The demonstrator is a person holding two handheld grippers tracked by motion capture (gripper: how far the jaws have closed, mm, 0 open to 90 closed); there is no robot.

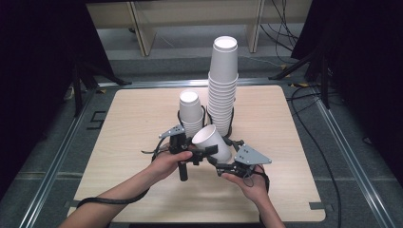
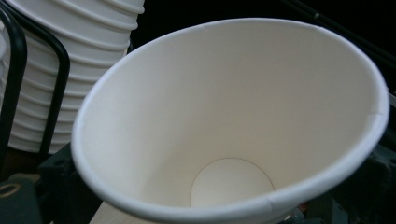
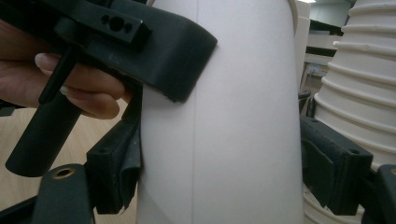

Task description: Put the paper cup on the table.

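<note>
While both hands meet a little toward the near edge of the table (image 1: 142,190), a single white paper cup (image 1: 212,142) is held between the two grippers, tilted, with its open mouth turned toward the left gripper (image 1: 190,154). In the right gripper view the right gripper (image 1: 227,164) has its two black padded jaws set on either side of the cup's wall, pressing it, so it grips the cup around its body. The left gripper reaches the cup at its rim: one black jaw lies across the outer wall, seen in the right gripper view beside the person's fingers (image 3: 79,88); whether its other jaw presses from inside, I cannot tell. The left gripper view looks straight into the cup's bare white inside, down to its round bottom.

Just behind the grippers, near the middle of the table, stand a short stack of cups (image 1: 191,113) and a tall stack of cups (image 1: 222,85), each in a black wire holder (image 1: 231,124).

No brand, label or writing can be read on any cup.
</note>
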